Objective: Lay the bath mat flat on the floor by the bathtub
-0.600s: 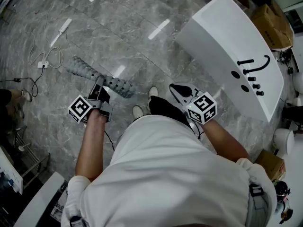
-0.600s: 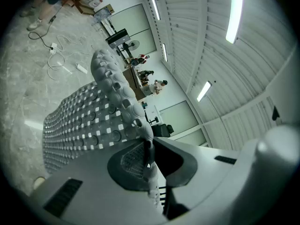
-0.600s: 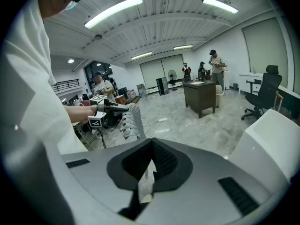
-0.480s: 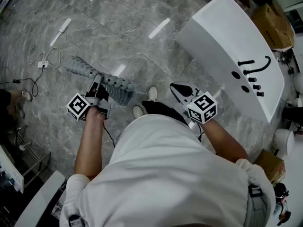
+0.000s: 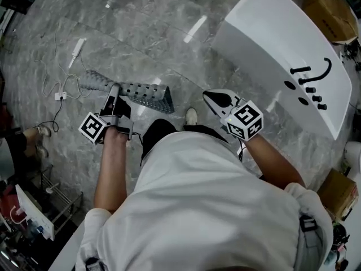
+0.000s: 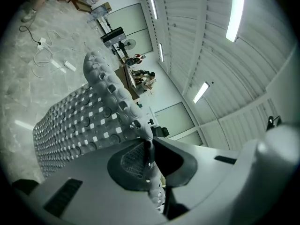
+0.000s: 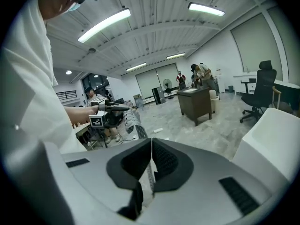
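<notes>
The bath mat (image 5: 144, 94) is grey rubber, full of small holes and bumps. It hangs over the marble floor as a long strip, left of the white bathtub (image 5: 265, 44). My left gripper (image 5: 115, 89) is shut on its near edge, about a third of the way along. In the left gripper view the mat (image 6: 79, 121) spreads out past the left gripper (image 6: 149, 143). My right gripper (image 5: 206, 94) is shut with nothing in it, between the mat's right end and the tub. Its own view shows the right gripper (image 7: 151, 142), the mat (image 7: 131, 124) and the left gripper (image 7: 123, 108).
A black faucet set (image 5: 309, 75) sits on the tub's rim. A white power strip (image 5: 77, 44) and cables (image 5: 59, 90) lie on the floor at the left. My shoe (image 5: 192, 116) stands near the mat's right end. Cardboard boxes (image 5: 333, 13) are beyond the tub.
The left gripper has carried the mat up and to the right, toward the tub. The mat now hangs more level. My feet have shifted, and the right gripper stays shut.
</notes>
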`<state>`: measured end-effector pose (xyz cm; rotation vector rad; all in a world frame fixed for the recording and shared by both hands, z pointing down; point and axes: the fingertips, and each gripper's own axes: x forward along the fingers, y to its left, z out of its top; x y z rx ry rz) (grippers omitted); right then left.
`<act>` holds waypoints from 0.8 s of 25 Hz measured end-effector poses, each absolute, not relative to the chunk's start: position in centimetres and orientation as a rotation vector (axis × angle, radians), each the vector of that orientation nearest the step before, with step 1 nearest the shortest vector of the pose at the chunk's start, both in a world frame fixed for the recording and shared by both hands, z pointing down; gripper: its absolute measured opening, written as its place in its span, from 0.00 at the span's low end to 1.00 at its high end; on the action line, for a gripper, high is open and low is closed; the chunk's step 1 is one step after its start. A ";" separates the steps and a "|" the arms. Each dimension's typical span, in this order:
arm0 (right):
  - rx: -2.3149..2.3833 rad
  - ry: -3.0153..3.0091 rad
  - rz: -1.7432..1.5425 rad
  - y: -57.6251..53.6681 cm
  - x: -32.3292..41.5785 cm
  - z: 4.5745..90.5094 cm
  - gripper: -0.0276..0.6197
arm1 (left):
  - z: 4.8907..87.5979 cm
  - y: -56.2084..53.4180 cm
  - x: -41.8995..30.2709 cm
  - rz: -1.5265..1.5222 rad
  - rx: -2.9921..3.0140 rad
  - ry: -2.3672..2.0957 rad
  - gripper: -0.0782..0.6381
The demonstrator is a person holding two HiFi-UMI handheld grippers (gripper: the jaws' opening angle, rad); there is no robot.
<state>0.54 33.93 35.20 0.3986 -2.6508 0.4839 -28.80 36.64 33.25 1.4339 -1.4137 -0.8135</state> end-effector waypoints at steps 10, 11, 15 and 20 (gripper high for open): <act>0.529 -2.591 0.604 26.6 0.0 37.7 0.15 | 33.1 20.1 -27.1 -0.814 1.499 -1.251 0.16; 0.550 -2.576 0.605 25.4 -0.1 37.9 0.15 | 33.2 18.2 -27.1 -0.812 1.506 -1.227 0.16; 0.684 -2.537 0.617 20.3 -1.5 37.5 0.16 | 33.7 10.5 -27.4 -0.782 1.535 -1.124 0.16; 0.830 -2.506 0.597 13.3 -3.5 35.3 0.15 | 33.2 2.4 -27.2 -0.721 1.569 -1.025 0.16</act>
